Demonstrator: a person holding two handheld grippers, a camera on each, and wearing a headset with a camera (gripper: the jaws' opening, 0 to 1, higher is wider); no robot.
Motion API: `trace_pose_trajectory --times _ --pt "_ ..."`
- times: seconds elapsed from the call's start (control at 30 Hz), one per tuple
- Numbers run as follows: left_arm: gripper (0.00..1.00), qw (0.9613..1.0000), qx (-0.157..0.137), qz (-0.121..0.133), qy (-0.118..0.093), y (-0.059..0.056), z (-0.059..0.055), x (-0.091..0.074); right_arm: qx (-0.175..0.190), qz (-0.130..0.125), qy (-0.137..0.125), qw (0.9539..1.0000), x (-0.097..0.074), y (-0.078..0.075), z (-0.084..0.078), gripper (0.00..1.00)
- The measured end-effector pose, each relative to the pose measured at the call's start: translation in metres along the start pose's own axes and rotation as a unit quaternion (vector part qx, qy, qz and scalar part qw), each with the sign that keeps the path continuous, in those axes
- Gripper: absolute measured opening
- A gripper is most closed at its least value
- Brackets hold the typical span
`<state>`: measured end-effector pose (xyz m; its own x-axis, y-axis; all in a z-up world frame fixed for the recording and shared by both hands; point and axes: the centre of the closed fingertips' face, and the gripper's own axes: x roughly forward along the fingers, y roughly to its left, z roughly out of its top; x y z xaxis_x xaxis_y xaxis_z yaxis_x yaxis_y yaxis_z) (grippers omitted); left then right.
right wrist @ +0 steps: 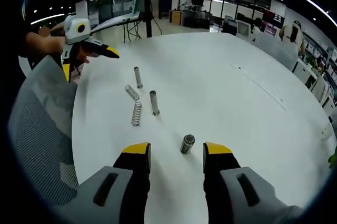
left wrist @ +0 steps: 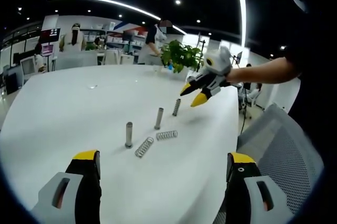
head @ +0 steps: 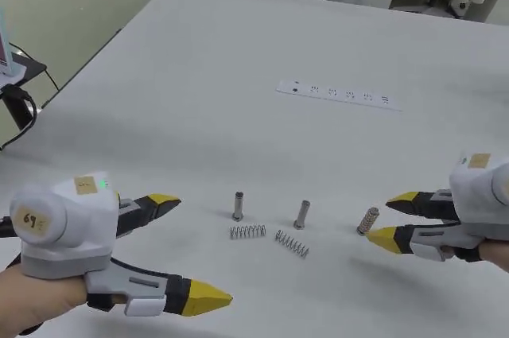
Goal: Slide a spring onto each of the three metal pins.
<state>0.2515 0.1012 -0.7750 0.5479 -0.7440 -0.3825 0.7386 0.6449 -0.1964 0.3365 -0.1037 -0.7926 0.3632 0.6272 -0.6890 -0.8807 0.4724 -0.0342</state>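
One spring-wrapped pin [right wrist: 187, 143] stands before the right gripper's [right wrist: 176, 150] jaws.

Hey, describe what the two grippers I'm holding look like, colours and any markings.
Both the left gripper and the right gripper have rounded white housings, grey lower bodies and black jaws ending in pointed yellow tips. The left one carries a tan sticker handwritten 69 and a small green light.
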Motion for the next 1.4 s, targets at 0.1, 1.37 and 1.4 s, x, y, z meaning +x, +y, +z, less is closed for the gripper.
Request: trace_pose_trajectory --times 0.1,1.37,1.4 --pt "0.97 1.0000 0.000 -0.001 -0.001 0.000 0.001 0.000 0.008 -0.001 0.000 1.0000 -0.003 0.003 -0.004 0.40" --pt "0.97 1.0000 -0.001 0.005 0.002 0.002 -0.003 -0.003 0.006 0.058 -0.015 0.9982 0.023 0.069 0.002 0.37" --pt "0.97 1.0000 -0.001 0.005 0.002 0.001 -0.003 -0.003 0.003 0.059 -0.015 0.9981 0.025 0.069 0.004 0.37"
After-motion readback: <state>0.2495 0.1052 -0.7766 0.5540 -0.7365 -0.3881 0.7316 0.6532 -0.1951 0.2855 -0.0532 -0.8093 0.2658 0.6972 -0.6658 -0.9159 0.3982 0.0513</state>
